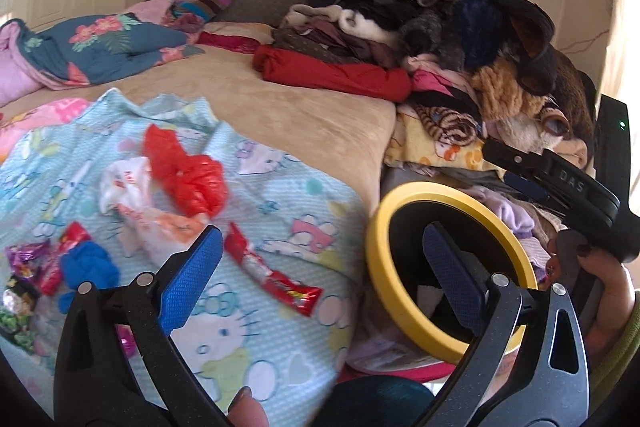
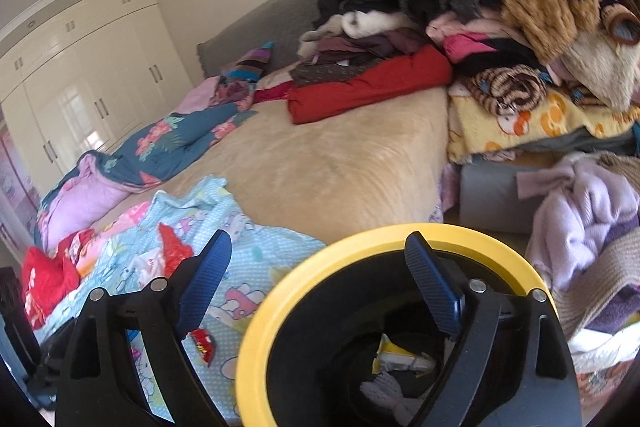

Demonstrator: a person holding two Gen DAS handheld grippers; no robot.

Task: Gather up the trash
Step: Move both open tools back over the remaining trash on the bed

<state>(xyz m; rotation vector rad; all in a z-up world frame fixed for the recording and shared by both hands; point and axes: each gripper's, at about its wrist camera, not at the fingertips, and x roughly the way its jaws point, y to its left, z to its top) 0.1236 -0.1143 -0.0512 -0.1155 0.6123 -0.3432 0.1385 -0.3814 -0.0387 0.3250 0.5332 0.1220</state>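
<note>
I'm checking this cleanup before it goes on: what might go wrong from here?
The red plastic bag and white bag lie tangled together, so a grab may lift both or snag the blue sheet. The yellow-rimmed bin sits beside the bed edge; the red wrapper might miss it.

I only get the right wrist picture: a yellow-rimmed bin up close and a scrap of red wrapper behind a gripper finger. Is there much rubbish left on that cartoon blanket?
Observer: That scrap is one end of a long red wrapper, which lies flat on the blanket.
Operator: Anything I can't see at all?
Observer: Shiny purple wrappers lie near the blanket's left edge.
Operator: Anything else there?
Observer: A blue knotted bundle sits right beside them, close to the left gripper, which is open and empty.
</note>
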